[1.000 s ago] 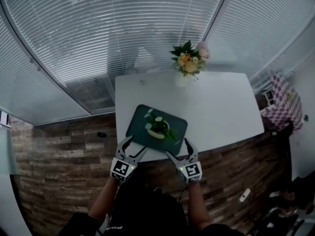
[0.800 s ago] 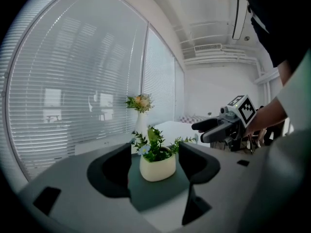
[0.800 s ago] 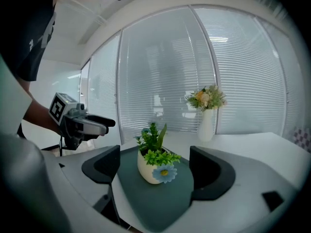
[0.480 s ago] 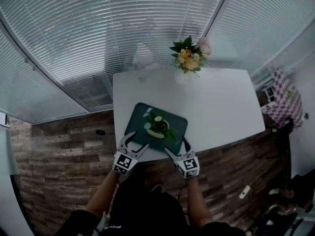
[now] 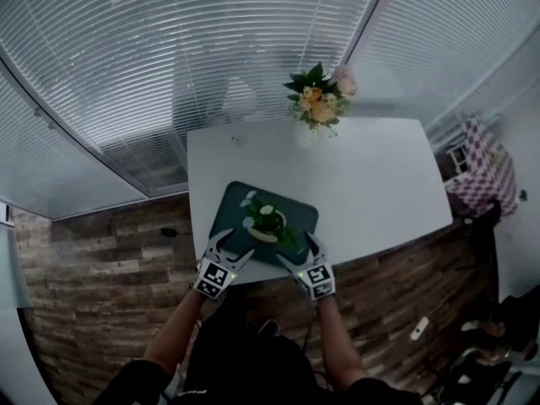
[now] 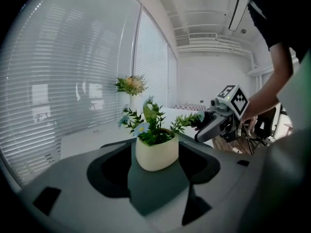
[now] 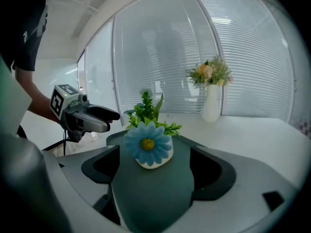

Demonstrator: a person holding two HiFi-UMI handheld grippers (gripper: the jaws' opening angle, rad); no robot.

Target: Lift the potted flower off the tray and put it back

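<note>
The potted flower (image 5: 265, 222), a cream pot with green sprigs and small blue blooms, stands upright on the dark green tray (image 5: 232, 205) near the front edge of the white table. My left gripper (image 5: 229, 248) is open at the tray's near left edge. My right gripper (image 5: 299, 250) is open at its near right edge. In the left gripper view the pot (image 6: 156, 153) stands on the tray (image 6: 158, 191) just beyond my wide-spread jaws, with the right gripper (image 6: 214, 126) behind it. The right gripper view shows a blue daisy on the pot (image 7: 147, 145) and the left gripper (image 7: 95, 118) beyond.
A white vase with a peach and pink bouquet (image 5: 315, 101) stands at the far edge of the white table (image 5: 380, 184). Window blinds (image 5: 211, 49) close off the back. A checked cloth (image 5: 483, 171) lies off the table's right end. Brick-pattern flooring lies below the near edge.
Both grippers have moved forward from below the table edge up to the tray's near corners. The pot and tray have not moved.
</note>
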